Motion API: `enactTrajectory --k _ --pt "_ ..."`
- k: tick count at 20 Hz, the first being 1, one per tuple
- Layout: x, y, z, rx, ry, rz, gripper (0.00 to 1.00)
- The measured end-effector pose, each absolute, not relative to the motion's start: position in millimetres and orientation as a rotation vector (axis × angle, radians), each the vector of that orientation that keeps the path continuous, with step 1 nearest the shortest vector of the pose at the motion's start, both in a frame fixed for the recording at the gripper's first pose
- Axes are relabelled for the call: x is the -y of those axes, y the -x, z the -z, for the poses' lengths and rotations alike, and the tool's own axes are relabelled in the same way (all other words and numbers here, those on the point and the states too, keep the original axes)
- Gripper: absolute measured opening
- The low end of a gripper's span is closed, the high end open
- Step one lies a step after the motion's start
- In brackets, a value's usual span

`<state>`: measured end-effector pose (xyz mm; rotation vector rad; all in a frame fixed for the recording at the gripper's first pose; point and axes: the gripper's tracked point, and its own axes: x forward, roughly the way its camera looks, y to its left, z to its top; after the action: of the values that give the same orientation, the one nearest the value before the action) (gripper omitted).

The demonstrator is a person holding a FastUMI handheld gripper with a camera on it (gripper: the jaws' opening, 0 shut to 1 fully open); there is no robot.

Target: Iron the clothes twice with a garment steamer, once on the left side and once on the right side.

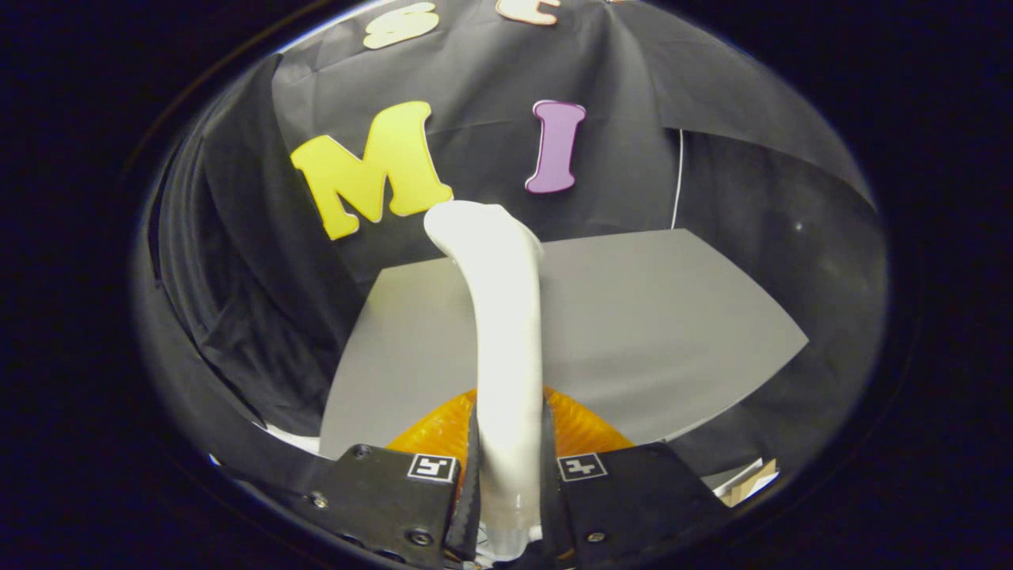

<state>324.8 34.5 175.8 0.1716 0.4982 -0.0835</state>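
A white garment steamer (503,317) rises from between my fingers, its long handle clamped on both sides and its curved head pointing away over the table. My gripper (508,475) is shut on that handle. Right behind the fingers, on either side of the handle, lies an orange ribbed garment (582,427) on the grey tabletop (657,332). Most of the garment is hidden by the fingers and the steamer.
The grey tabletop stretches beyond the steamer to the black cloth wall (475,95). A thin white cord (677,182) hangs down the wall at the back right. Some pale paper or cardboard (748,483) lies off the table's near right corner.
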Motion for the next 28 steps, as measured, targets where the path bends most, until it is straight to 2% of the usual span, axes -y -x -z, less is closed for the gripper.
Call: enactTrajectory --k 9,14,20,28 --pt "-106.7 -239.2 -251.3 -0.286 -0.174 0.083 0.33" --pt "-151.2 -207.6 -301.2 -0.1 -0.15 0.109 0.33" --pt "-199.3 -202.9 -366.6 0.148 -0.071 0.104 0.33" --pt "-252.1 -231.7 -425.3 0.407 0.007 0.114 0.33"
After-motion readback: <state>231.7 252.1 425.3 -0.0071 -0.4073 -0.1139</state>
